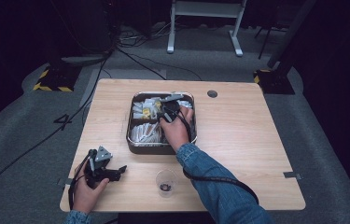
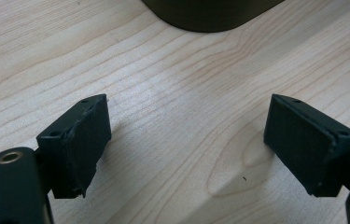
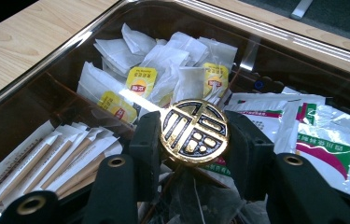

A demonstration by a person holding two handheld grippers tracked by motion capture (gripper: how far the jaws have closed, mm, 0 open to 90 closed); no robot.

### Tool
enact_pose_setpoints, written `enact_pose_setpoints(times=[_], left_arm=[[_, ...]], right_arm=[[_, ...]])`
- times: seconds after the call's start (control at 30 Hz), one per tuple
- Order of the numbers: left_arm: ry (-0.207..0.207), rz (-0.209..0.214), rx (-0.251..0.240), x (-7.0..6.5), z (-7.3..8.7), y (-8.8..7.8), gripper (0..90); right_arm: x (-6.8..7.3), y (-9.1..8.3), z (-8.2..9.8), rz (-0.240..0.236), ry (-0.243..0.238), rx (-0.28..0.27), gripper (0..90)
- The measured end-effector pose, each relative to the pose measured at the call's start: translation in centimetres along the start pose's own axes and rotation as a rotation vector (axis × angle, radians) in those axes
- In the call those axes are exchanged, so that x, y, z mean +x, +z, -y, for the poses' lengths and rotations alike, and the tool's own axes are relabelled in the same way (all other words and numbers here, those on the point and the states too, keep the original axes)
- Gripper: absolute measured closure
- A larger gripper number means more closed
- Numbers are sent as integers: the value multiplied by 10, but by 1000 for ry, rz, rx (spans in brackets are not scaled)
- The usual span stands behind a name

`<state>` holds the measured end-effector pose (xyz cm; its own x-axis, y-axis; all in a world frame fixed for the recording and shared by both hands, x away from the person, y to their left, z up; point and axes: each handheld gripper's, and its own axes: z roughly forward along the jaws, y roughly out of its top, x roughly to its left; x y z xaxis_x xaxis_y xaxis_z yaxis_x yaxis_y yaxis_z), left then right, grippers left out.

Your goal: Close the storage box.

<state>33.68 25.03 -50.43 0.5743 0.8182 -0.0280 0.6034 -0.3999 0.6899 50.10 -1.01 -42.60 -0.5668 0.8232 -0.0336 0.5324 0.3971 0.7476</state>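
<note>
Gold medallion [image 3: 194, 131] sits clamped between the right gripper's [image 3: 194, 140] jaws over the tray [image 1: 135, 145] of tea bags [image 3: 163, 70]. Left gripper [image 2: 186, 144] rests on the table [image 1: 238, 140], jaws apart, nothing between them.

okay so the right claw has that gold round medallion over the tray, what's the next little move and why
Probably lift it straight up. The right claw is shut on the gold medallion low inside the tray, just above tea bags and sachets, so rising first avoids dragging them.

A tray [image 1: 135, 145] sits at the middle of the surface [image 1: 247, 140], toward its far edge, with packets [image 3: 182, 70] inside. A cup [image 1: 166, 181] stands near the near edge. The left hand-held gripper [image 1: 116, 171] rests at the near left corner; the right hand-held gripper [image 1: 169, 108] is in the tray.
</note>
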Motion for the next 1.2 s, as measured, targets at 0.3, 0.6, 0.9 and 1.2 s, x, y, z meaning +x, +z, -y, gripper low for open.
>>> enact_pose_setpoints(times=[0.3,0.6,0.9,1.2], left_arm=[[1,-2,-2,0,0,0,153],[-1,-1,-5,0,0,0,153],[0,-2,-4,0,0,0,153],[0,-2,-5,0,0,0,153]], right_arm=[[1,4,3,5,4,19,587],[3,6,5,-6,15,29,587],[1,8,6,-16,20,26,586],[0,7,6,-22,22,4,500]])
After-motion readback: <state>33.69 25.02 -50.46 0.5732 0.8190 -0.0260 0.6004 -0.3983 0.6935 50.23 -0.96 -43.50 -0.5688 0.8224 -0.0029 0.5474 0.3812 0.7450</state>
